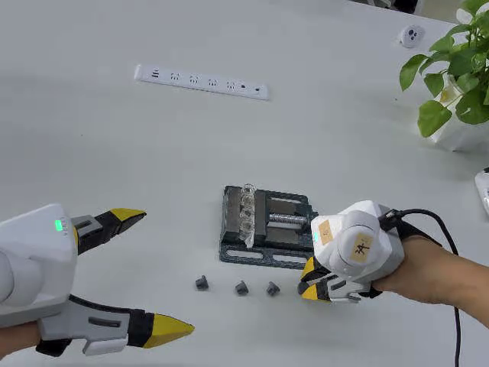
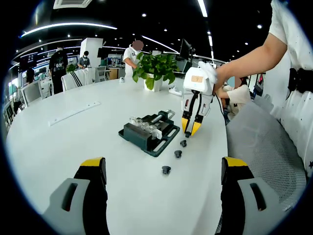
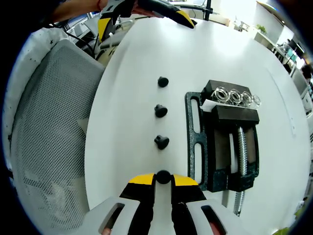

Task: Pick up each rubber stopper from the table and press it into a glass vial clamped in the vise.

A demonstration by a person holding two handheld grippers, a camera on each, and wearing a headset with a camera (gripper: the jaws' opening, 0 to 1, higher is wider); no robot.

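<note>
A small dark rubber stopper (image 3: 162,175) is being clamped at lower centre by the yellow-tipped right gripper (image 3: 162,181), three matching stoppers (image 1: 241,287) and the unplugged clear glass vials (image 1: 247,208) in the black vise (image 1: 267,256) are being left unpaired, the left gripper (image 1: 164,271) being held agape.

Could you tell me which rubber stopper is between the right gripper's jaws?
The end stopper of the row, pinched by the right gripper; the other three lie free on the table.

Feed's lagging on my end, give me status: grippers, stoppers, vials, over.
Right gripper shut on a stopper beside the vise. Left gripper open, off to the side. Three stoppers loose on the table, vials uncapped. Nothing blocks the vials.
</note>
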